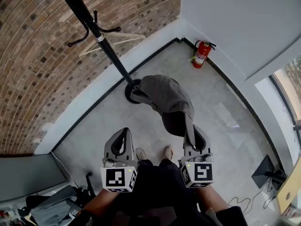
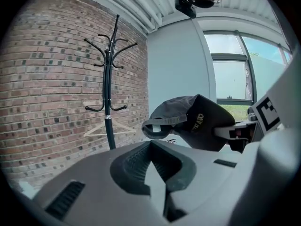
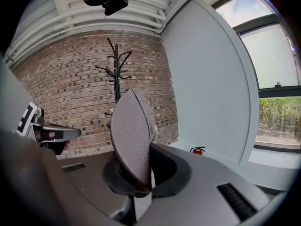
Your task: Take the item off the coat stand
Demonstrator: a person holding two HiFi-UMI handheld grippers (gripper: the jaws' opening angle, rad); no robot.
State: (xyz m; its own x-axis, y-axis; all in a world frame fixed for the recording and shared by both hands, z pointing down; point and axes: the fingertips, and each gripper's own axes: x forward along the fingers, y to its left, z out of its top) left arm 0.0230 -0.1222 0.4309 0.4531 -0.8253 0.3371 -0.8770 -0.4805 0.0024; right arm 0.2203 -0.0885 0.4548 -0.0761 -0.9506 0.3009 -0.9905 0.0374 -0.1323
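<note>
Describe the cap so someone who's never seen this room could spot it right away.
Find the brick wall and the black coat stand against it. In front of its base, the right claw pinches a grey cap by its brim. It is the only thing held; the left claw is shut on nothing.

- Baseball cap [image 1: 167, 95]: grey outside, black inside, yellow lettering.
- Coat stand [image 1: 101, 41]: black.
- Wall [image 1: 37, 79] behind the coat stand: reddish-brown brick pattern.
- Fire extinguisher [image 1: 201, 54]: red.
</note>
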